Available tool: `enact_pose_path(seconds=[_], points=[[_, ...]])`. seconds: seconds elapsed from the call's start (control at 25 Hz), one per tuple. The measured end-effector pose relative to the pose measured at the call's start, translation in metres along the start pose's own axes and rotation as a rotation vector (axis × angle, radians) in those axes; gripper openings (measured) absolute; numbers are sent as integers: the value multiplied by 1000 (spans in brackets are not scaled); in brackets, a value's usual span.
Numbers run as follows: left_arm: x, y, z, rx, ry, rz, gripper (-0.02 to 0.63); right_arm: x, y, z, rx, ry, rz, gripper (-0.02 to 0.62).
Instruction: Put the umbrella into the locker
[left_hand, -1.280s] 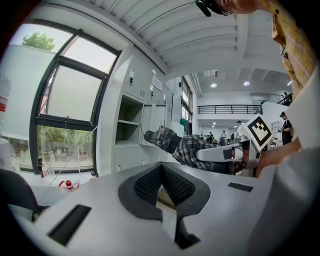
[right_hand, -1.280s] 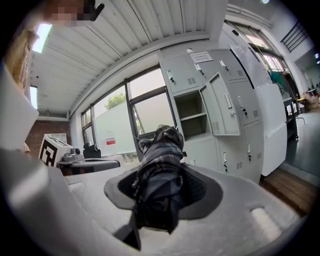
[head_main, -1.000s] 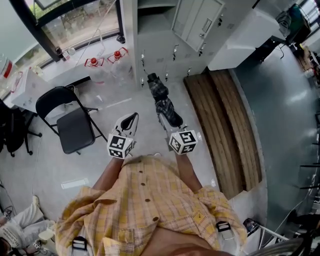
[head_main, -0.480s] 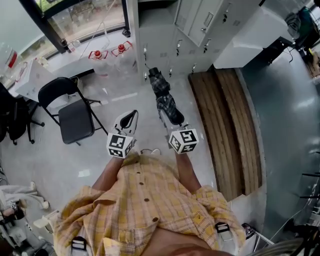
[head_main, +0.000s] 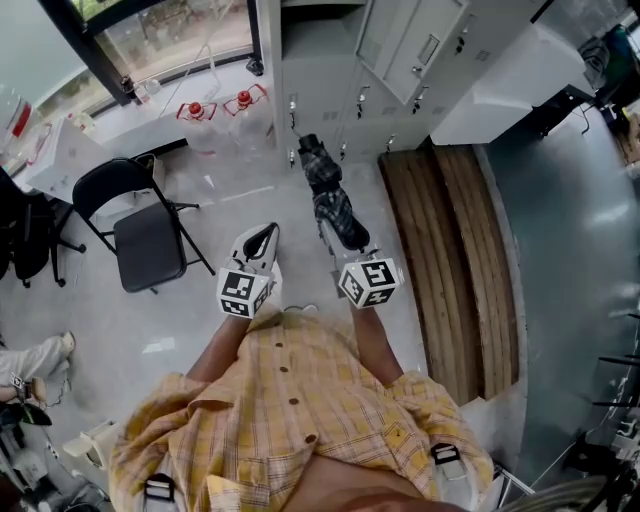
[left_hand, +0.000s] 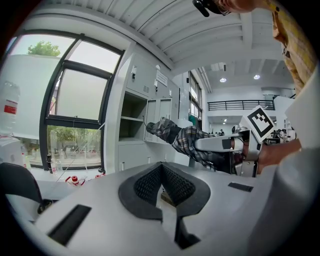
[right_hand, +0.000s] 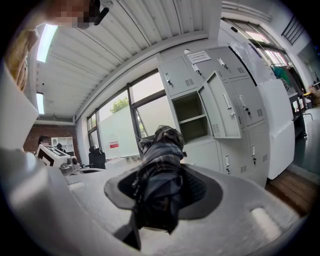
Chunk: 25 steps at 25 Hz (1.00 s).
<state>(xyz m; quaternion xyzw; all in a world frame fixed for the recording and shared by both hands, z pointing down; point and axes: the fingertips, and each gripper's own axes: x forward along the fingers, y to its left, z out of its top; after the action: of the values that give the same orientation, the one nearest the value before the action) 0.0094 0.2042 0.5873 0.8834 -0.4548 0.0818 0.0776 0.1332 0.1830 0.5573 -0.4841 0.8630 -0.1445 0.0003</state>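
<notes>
Lockers (head_main: 320, 100) have drawn nearer in the head view as the person walks up, and the umbrella (head_main: 328, 195) rides along in the same grip. It is folded, a soft, crumpled bundle of dark plaid cloth, pinched at its near end by the right tongs (head_main: 338, 240) and pointing at the smooth grey metal bank. One compartment (right_hand: 192, 116) there stands with its door (right_hand: 222, 107) swung wide. The left tongs (head_main: 262, 240) are pressed together at the tips and hold nothing. The carry looks nearly done; sliding the umbrella in and letting go remain.
</notes>
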Motion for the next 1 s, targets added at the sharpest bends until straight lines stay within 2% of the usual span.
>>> enact_pose_path(seconds=[0.44,0.72,1.0], points=[[78,70,27,-23,-32,-7,3,98,-39,28,-27,14,4,179],[118,115,51,-12,-30,-26,3,157,-56,58,-39,5,-7,179],[153,160,78,-28,-31,-43,3,203,-70,79,-22,5,-51,179]])
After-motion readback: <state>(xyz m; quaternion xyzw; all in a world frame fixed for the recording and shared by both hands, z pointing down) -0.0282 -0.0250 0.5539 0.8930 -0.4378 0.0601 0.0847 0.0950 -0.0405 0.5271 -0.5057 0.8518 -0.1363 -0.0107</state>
